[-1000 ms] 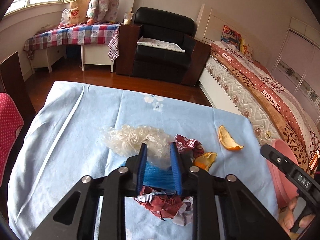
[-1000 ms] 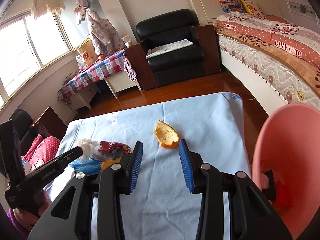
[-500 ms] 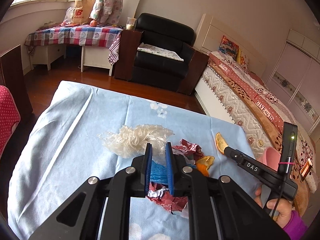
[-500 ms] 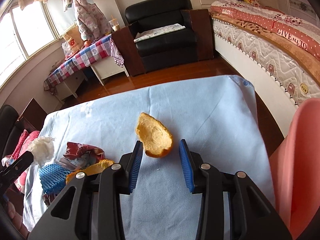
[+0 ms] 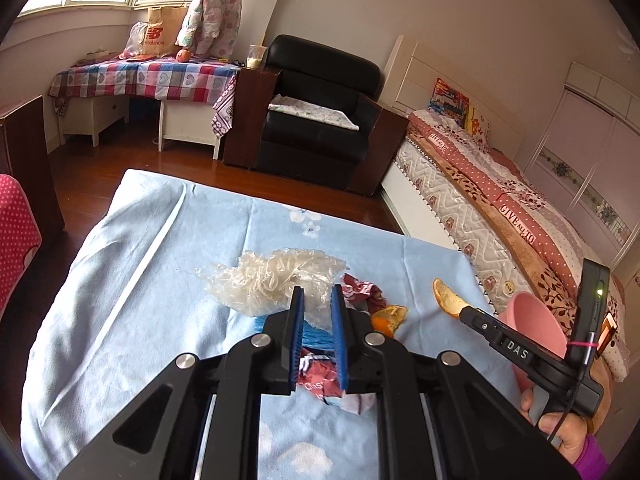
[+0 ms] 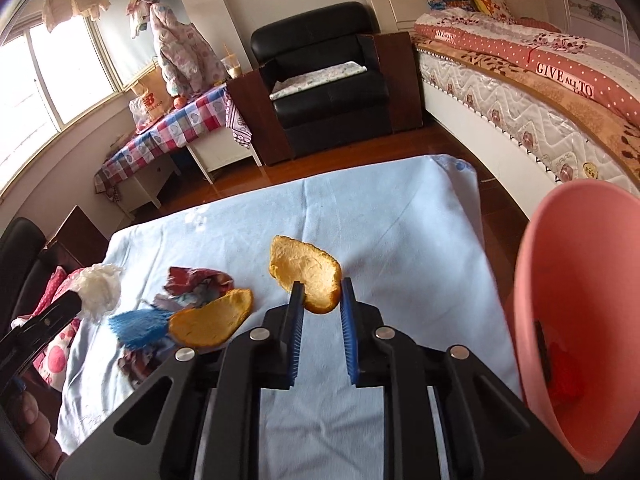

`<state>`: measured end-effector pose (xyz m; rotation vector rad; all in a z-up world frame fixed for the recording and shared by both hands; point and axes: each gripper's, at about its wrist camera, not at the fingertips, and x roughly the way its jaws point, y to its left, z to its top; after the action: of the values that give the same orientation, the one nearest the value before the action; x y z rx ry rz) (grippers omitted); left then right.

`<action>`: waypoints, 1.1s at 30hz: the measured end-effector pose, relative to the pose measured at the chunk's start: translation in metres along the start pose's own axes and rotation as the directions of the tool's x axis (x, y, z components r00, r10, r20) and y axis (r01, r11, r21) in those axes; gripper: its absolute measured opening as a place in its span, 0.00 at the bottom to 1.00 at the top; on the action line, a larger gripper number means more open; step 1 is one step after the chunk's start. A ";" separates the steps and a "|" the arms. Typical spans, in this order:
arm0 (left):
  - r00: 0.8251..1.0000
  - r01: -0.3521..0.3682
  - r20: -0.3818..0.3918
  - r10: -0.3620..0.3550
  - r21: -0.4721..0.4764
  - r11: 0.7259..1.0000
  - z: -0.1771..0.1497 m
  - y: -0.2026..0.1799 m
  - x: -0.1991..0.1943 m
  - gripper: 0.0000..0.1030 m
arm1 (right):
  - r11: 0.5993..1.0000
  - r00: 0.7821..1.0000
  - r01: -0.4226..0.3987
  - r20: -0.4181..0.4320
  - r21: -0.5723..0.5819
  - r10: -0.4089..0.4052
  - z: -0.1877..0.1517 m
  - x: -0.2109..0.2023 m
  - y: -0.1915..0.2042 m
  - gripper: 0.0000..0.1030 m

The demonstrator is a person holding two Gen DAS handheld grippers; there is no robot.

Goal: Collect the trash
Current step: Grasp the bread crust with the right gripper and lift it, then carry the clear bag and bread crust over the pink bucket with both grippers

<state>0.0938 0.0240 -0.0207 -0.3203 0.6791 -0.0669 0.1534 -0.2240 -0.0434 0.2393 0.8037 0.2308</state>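
Observation:
A trash pile lies on the blue tablecloth: clear crumpled plastic, a blue foam net, red wrappers and a small orange peel. My left gripper stands over the pile with its jaws narrow around the net and plastic. A larger orange peel lies apart on the cloth. My right gripper is open with its tips on either side of that peel's near end. It also shows in the left wrist view.
A pink bin stands at the table's right side with red trash inside. A bed lies beyond it. A black armchair and a checked table stand across the wooden floor. A red dotted chair is at the left.
My right gripper has moved forward to the large orange peel, which now sits between its tips. My left gripper's jaws narrowed over the blue net, then parted slightly.

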 end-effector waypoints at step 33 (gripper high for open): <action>0.978 0.205 -0.076 -0.192 0.241 0.949 -0.038 -0.170 -0.017 0.12 | 0.971 0.963 0.197 0.161 0.136 -0.218 -0.031 -0.141 -0.097 0.18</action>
<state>0.0639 -0.1453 0.0147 -0.1456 0.6797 -0.3513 0.0467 -0.3531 0.0029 0.2817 0.6622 -0.0365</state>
